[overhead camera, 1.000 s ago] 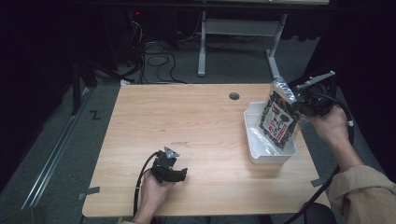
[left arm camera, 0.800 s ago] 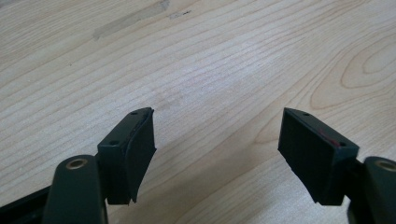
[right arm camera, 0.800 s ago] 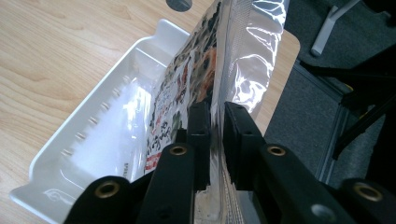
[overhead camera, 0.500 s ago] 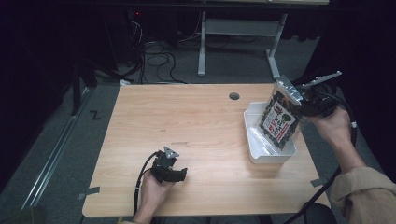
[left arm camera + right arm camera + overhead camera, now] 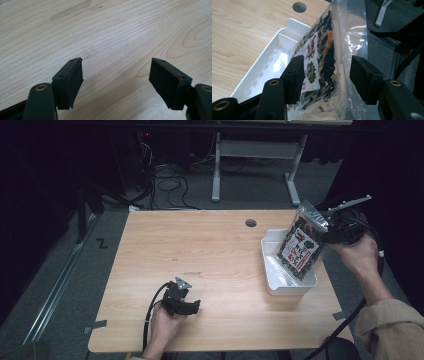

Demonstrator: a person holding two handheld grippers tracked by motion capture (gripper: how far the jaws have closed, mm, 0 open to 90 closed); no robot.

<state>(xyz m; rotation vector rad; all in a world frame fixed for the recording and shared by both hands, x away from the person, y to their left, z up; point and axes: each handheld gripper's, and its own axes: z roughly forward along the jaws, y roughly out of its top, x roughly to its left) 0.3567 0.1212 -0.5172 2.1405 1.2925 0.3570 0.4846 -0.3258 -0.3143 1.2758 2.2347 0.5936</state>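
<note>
Dark floor with loose cables and a metal stand is seen behind a light wooden table [image 5: 210,260], which is taken as the landmark. Near the table's front edge, left of its middle, the left gripper [image 5: 186,306] is rested low over bare wood with its jaws held wide apart and nothing between them. Towards the table's right edge a white tray [image 5: 272,270] is set, and a clear snack bag [image 5: 300,247] with a dark printed label is stood in it, its bottom down in the tray and its silvery top tilted out past the table's right side. At that top the right gripper [image 5: 327,227] is held; its jaws have just been opening, and in the right gripper view the snack bag [image 5: 324,60] is seen between the pads with a gap on each side, so it is judged released rather than gripped. The risk from here is judged to be toppling: with the bag leaning and unsupported, it could be tipped over the tray's wall and off the table if the pads are dragged against the film during withdrawal.
</note>
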